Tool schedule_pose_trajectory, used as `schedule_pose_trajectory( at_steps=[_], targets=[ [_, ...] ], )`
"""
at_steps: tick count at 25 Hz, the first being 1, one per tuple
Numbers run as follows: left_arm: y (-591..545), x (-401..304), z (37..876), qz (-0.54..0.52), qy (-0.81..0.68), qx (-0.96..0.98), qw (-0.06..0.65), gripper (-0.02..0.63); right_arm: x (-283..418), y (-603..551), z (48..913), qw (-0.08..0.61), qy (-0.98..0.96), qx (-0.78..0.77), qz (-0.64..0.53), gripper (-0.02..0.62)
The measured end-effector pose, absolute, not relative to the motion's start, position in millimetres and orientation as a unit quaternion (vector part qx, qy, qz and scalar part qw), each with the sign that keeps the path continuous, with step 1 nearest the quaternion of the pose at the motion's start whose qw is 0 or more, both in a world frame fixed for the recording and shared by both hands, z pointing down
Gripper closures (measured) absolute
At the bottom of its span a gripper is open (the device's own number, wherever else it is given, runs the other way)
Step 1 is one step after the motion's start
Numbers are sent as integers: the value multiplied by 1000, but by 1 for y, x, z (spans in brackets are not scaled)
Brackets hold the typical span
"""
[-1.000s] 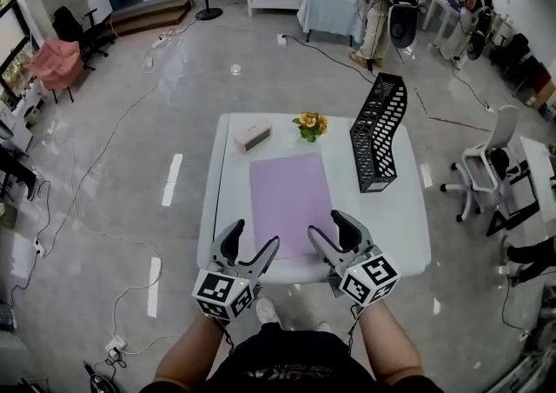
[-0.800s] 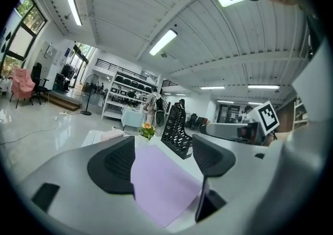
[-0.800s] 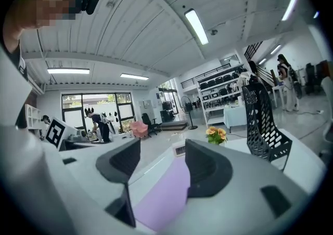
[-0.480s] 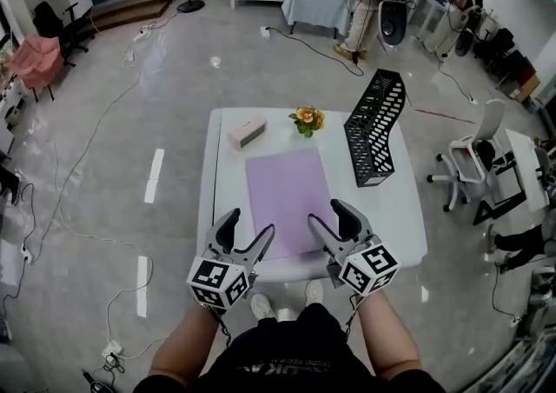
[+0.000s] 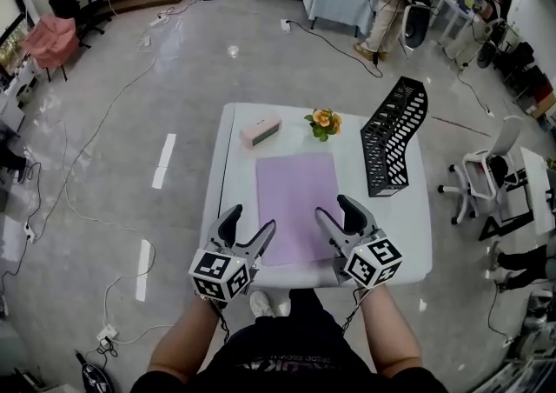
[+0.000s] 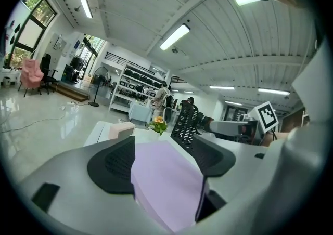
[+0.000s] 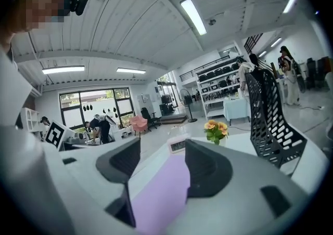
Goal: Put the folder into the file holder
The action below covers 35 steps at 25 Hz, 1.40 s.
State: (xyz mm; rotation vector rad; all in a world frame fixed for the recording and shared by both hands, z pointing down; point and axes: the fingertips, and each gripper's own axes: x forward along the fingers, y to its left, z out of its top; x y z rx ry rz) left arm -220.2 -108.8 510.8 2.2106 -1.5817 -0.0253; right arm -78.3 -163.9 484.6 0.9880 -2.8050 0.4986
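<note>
While a person stands at the near edge of a white desk (image 5: 236,183), a lilac folder (image 5: 297,196) lies flat on it, running from under the two tools to well ahead of them. A black mesh file holder (image 5: 393,143) stands upright ahead and to the right of the right hand-held gripper (image 5: 334,211), well apart from it and just beside the folder's far right edge. That right hand-held gripper hangs over the folder's near right corner, jaws spread wide. The lilac sheet shows in the gap between them, but the pads grip nothing. The left hand-held gripper (image 5: 251,222) hangs level with it over the folder's near left corner, its jaws likewise wide apart around a view of the sheet and closed on nothing. Farther ahead of the left hand-held gripper, beyond the folder's far edge, sits a small pink box (image 5: 261,131). A little pot of orange flowers (image 5: 323,121) stands to the right of the box, between it and the file holder.
</note>
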Motion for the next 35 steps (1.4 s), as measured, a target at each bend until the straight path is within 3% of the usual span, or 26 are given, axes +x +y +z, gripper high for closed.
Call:
schedule_pose_trajectory(
  at_steps=[18, 35],
  targets=[
    [-206, -227, 593, 46, -606, 742, 284, 273, -68, -285, 573, 112, -910, 318, 243, 341],
    [-240, -229, 657, 93, -604, 708, 352, 270, -58, -326, 658, 177, -864, 313, 352, 273]
  ],
)
